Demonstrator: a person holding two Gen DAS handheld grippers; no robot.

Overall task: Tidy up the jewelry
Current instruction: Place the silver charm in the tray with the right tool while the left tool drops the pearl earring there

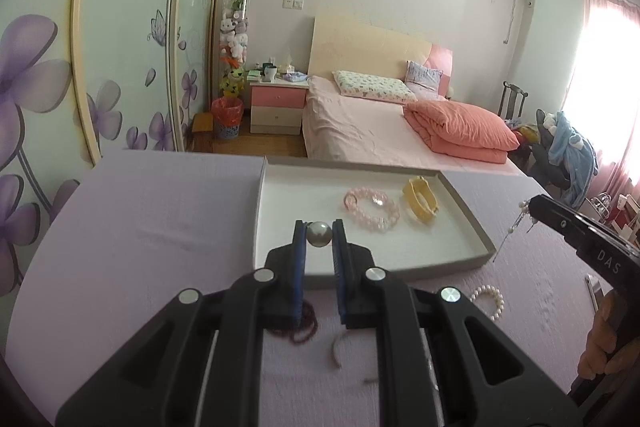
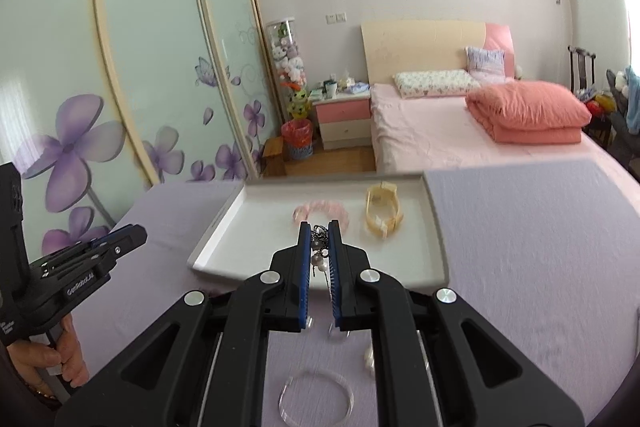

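My left gripper is shut on a large grey pearl bead, held over the near edge of the white tray. In the tray lie a pink bead bracelet and a yellow bangle. My right gripper is shut on a dangling pearl-and-chain piece, just above the tray's near rim. The right gripper also shows in the left wrist view, pearls hanging from it. The left gripper shows at the left of the right wrist view.
On the lilac cloth lie a dark red bead string, a white pearl bracelet, a thin pinkish band and a clear bangle. A bed, wardrobe doors and a nightstand stand behind.
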